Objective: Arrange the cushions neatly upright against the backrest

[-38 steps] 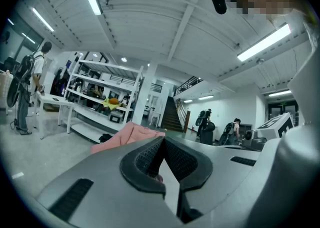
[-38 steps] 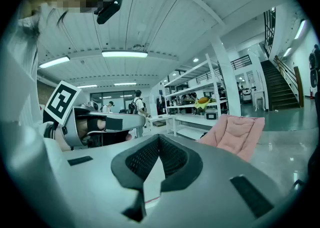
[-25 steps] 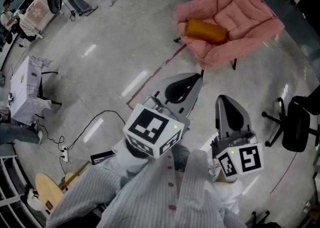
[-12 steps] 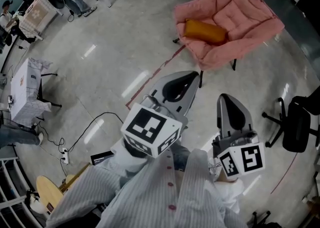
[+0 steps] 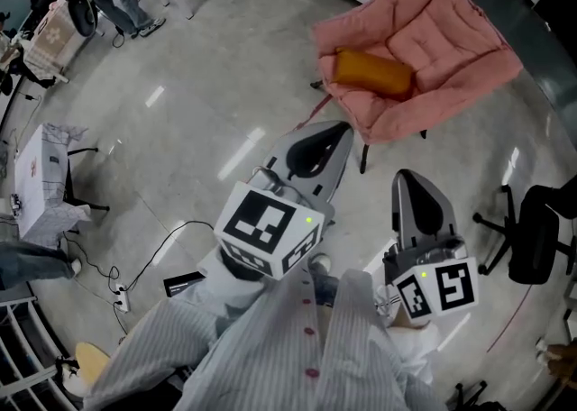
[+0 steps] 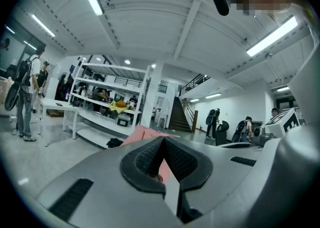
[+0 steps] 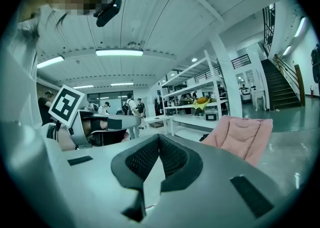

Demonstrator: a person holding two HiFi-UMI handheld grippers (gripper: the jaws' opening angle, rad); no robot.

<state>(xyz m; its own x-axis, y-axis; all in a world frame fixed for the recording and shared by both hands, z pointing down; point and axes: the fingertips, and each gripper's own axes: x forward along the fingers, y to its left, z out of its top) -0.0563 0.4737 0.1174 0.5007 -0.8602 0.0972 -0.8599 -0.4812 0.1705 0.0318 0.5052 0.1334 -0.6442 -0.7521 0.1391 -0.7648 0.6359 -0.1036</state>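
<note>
You carry the left tool (image 5: 315,152) and right tool (image 5: 416,206) closed and empty, close to your chest, likely because you're well apart from the chair (image 5: 388,116) — where the orange cushion (image 5: 372,73) lies flat — not yet upright against the backrest (image 5: 460,17).

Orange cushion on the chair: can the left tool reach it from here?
Probably not yet: the orange cushion lies on the pink chair, far ahead of the shut left tool; nothing blocks the way.
</note>
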